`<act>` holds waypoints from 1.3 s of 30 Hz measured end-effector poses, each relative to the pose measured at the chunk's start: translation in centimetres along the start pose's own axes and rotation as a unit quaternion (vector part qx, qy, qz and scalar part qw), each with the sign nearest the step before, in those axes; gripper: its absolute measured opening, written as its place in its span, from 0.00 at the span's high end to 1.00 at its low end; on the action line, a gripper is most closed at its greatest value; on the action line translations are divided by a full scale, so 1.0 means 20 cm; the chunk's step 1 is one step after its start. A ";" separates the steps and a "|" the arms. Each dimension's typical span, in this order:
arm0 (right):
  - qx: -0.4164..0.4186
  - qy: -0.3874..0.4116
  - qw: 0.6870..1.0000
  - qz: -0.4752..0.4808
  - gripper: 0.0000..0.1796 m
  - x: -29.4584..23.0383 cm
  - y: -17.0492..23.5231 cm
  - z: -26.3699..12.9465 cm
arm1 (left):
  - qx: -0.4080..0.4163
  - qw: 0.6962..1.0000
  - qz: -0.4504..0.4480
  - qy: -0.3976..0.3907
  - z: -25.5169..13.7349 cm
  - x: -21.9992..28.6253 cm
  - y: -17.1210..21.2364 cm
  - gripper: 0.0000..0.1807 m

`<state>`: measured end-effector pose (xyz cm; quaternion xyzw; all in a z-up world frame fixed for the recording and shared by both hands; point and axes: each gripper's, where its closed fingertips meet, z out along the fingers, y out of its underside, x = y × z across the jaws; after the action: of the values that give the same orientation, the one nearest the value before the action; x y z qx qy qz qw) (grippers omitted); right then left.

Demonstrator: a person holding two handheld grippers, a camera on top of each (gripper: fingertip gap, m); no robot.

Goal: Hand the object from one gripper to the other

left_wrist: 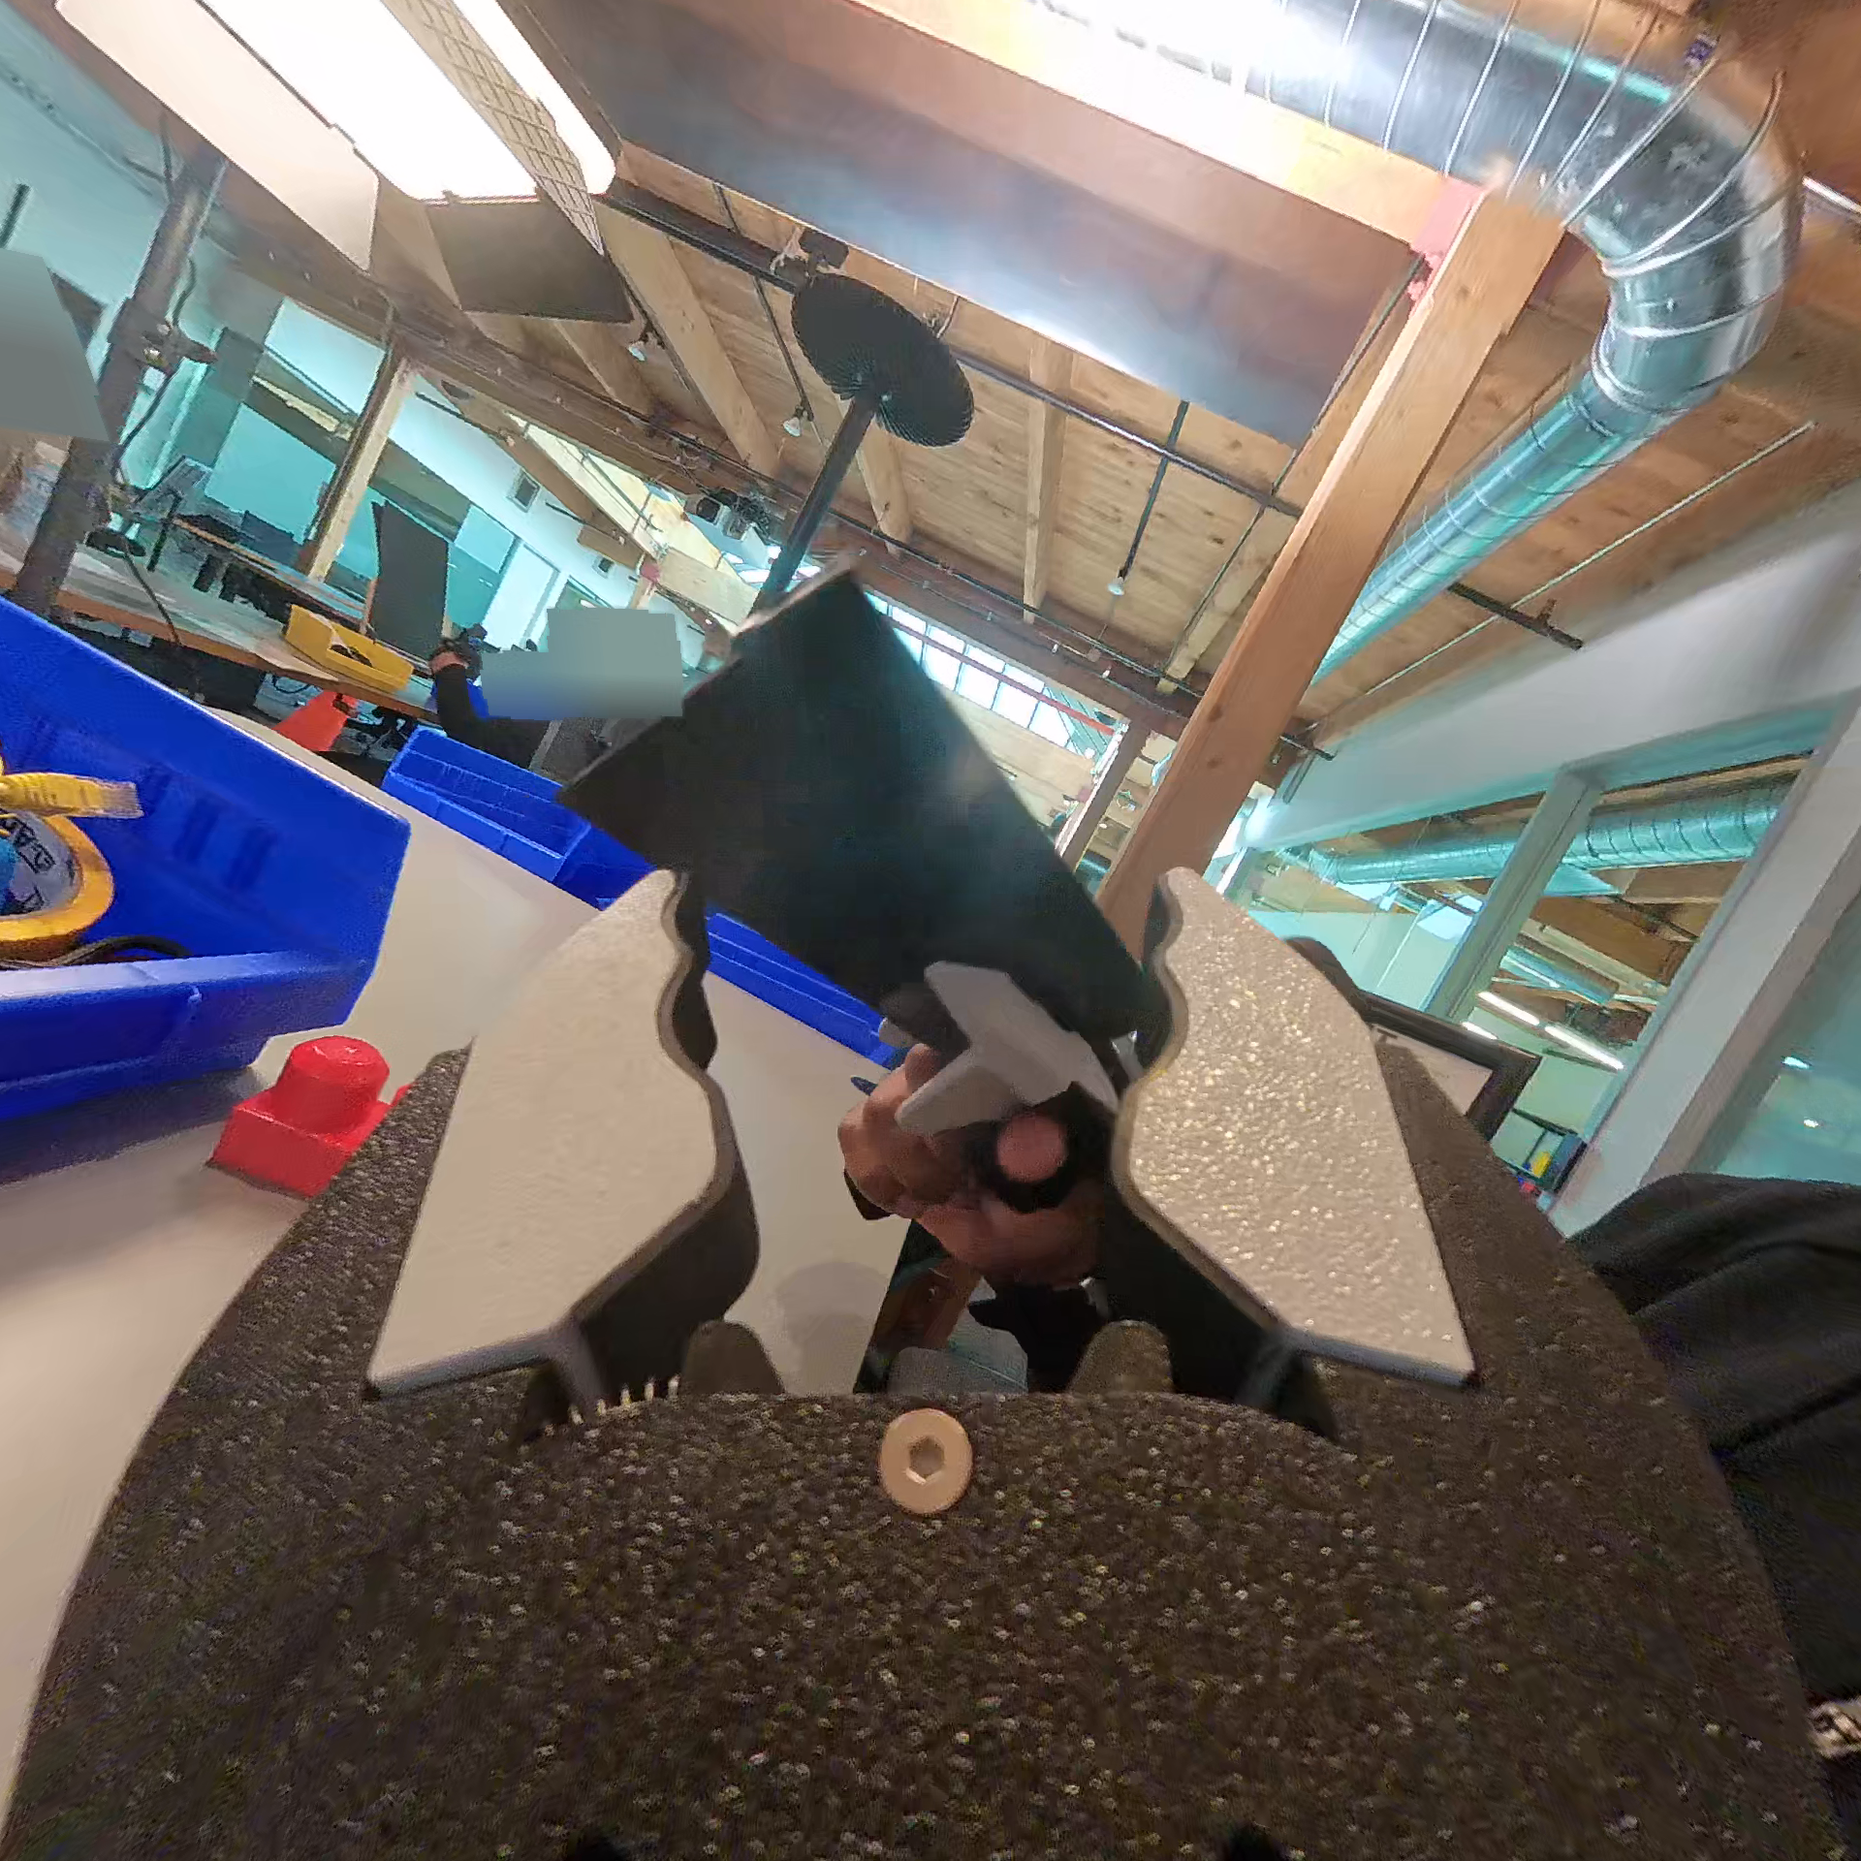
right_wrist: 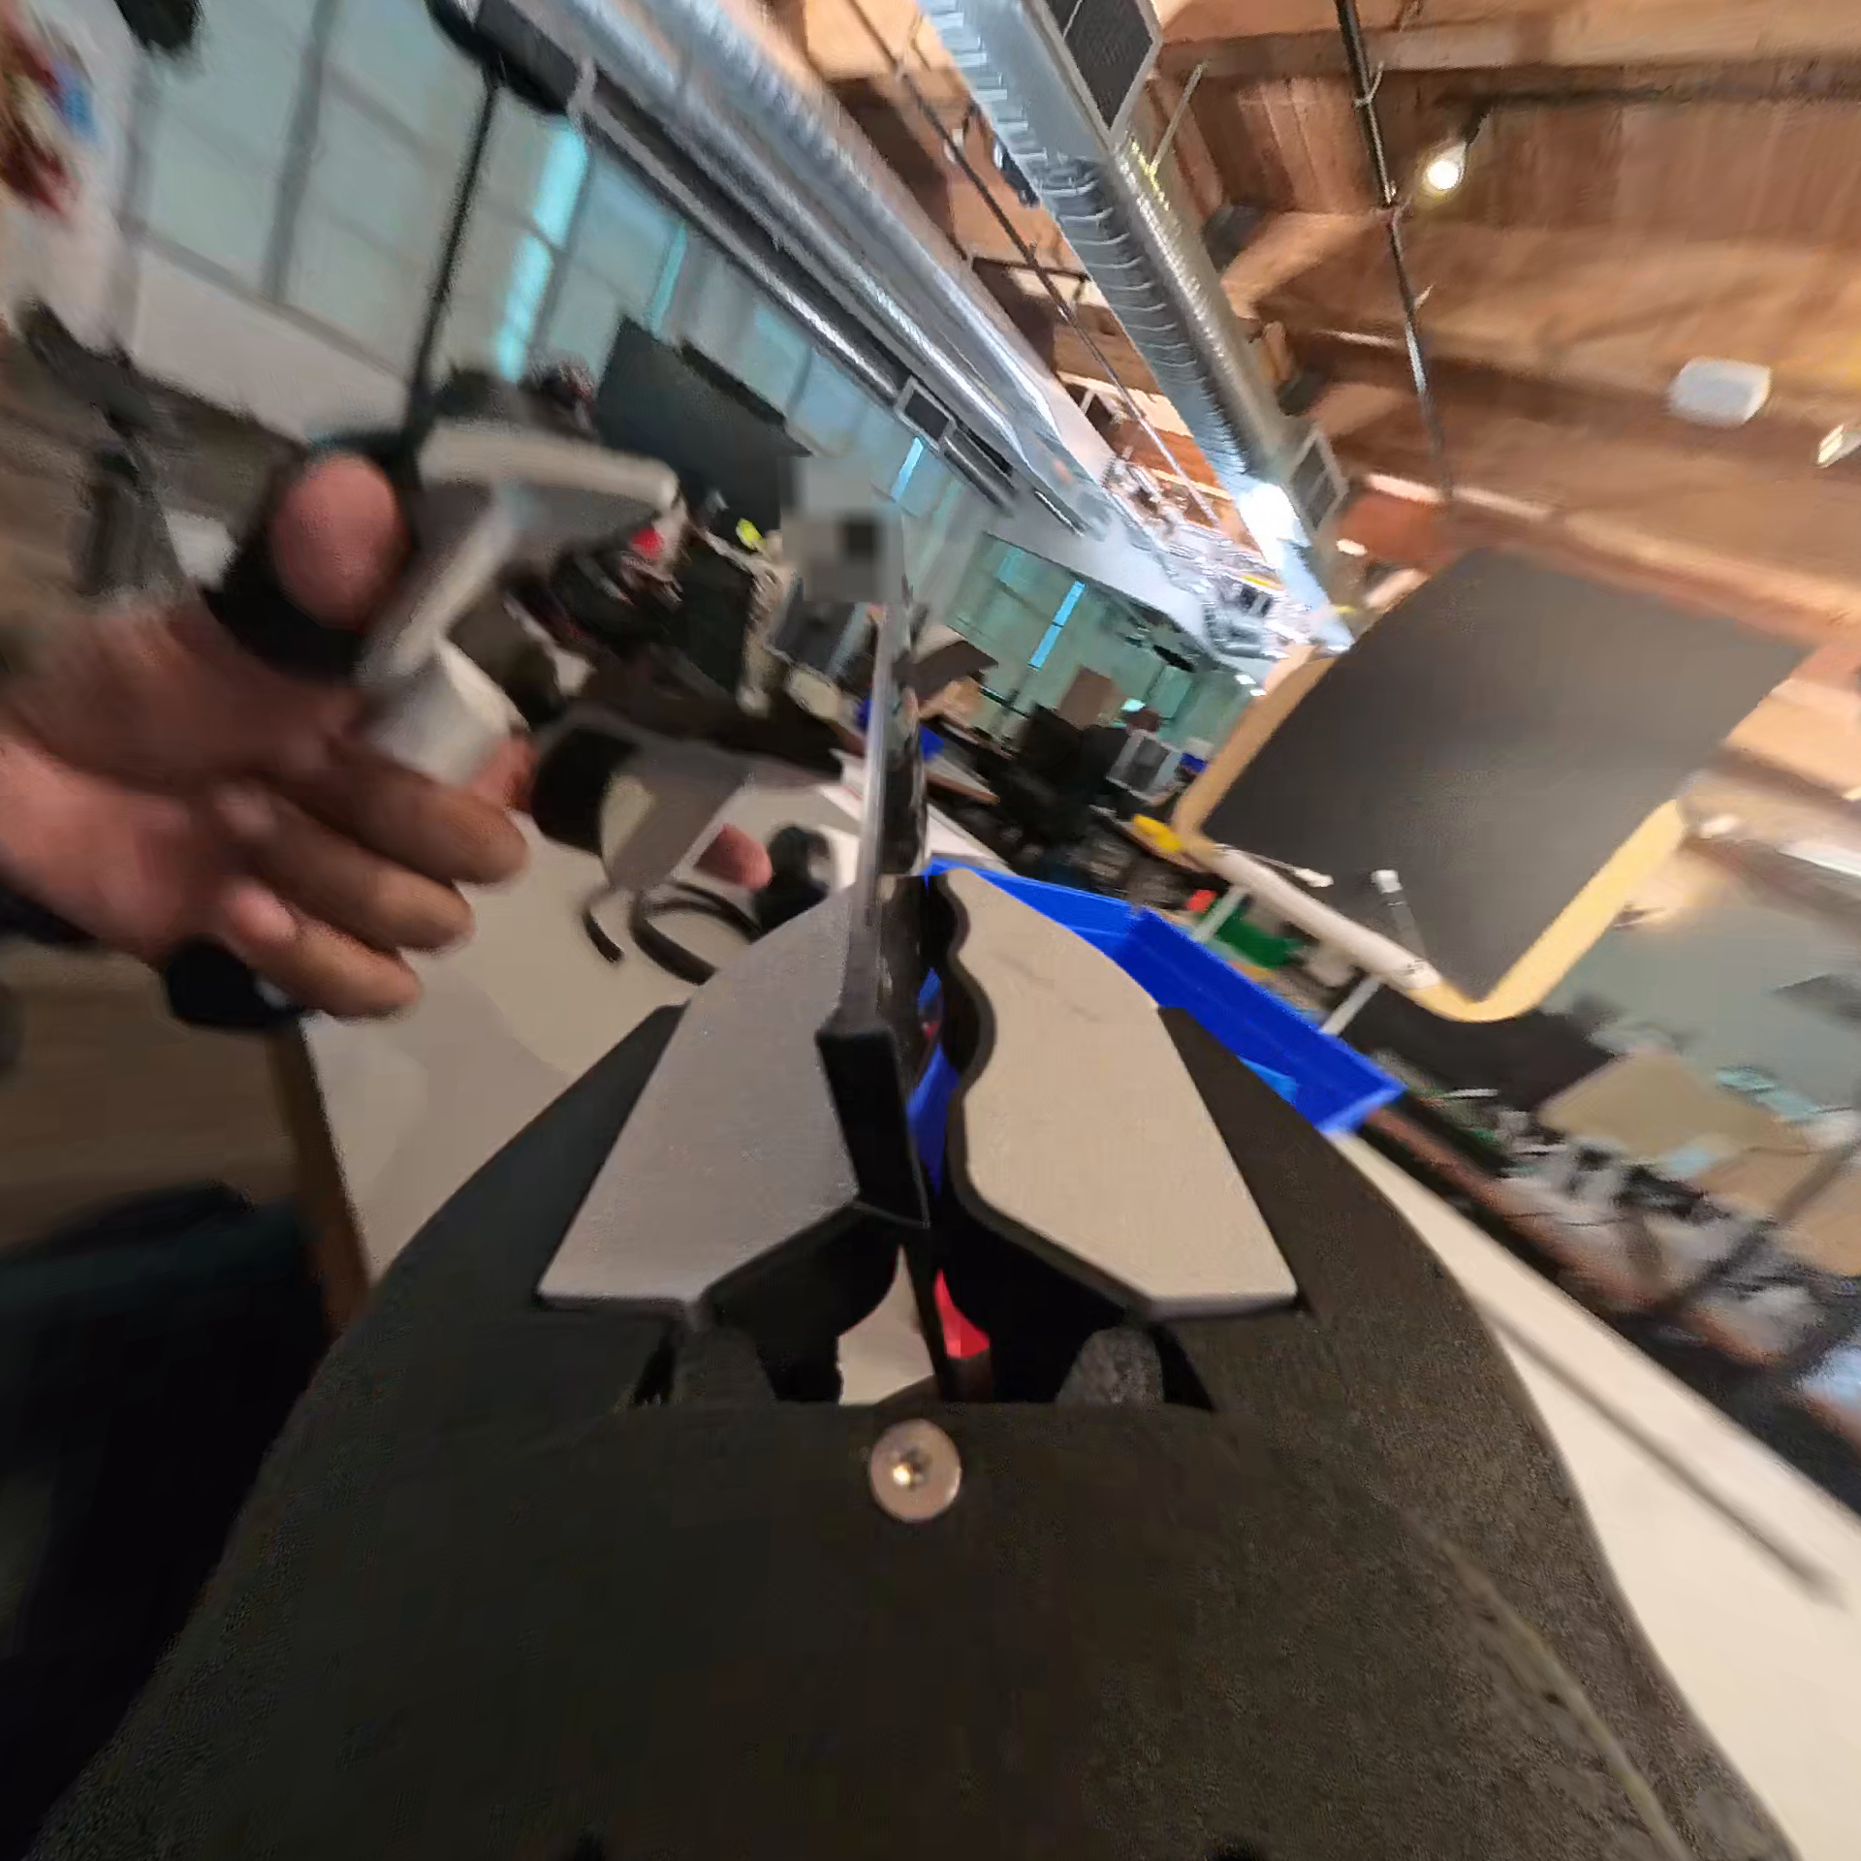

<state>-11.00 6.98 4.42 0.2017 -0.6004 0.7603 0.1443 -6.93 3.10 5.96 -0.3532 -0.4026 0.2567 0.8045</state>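
**Black plate gripped edge-on by the right gripper, left gripper spread wide in front of it**

A workshop with timber ceiling beams, silver ducting and glass partitions lies behind a white table; both wrist cameras are tilted steeply upward.

In the right wrist view the right gripper has its jaws drawn narrow around a thin black plate, which stands on edge between the two grey fingers and runs forward past their tips. The plate lies against the left-hand finger; a slim gap with blue showing through separates it from the other finger, so how firmly it is pinched cannot be told. This view is motion-blurred.

In the left wrist view the left gripper has its jaws wide apart with nothing between them. The same plate appears broad-face on just beyond the fingertips, rising at a slant toward the ceiling, its lower end held in the far right gripper. Whether the plate touches the left fingers cannot be told. Below it a hand wraps that gripper's handle.

In the right wrist view the other hand curls round the left gripper's handle at the left edge, one fingertip through a black trigger loop.

Farther out, a red block sits on the table beside a blue bin holding a roll of yellow tape; a second blue bin stands behind.
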 end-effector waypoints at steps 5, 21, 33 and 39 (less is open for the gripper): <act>0.065 -0.120 0.972 0.193 0.99 -0.11 -0.10 -0.01 | 0.023 0.997 -0.057 0.050 0.02 0.00 0.05 0.55; -0.086 -0.310 0.893 0.314 1.00 -0.33 -0.03 -0.09 | -0.197 0.958 0.189 0.091 -0.10 0.12 0.31 0.77; -0.053 -0.066 0.988 0.129 0.71 0.02 0.08 -0.01 | -0.156 0.987 0.006 0.025 -0.04 0.00 0.23 0.98; -0.042 0.048 0.994 -0.091 0.68 0.11 0.09 -0.02 | -0.091 0.990 -0.096 -0.039 -0.05 -0.09 0.13 0.98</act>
<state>-13.78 6.95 3.73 0.2128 -0.6032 0.7268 0.2502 -7.42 3.22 2.66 -0.3740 -0.4873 0.1543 0.7738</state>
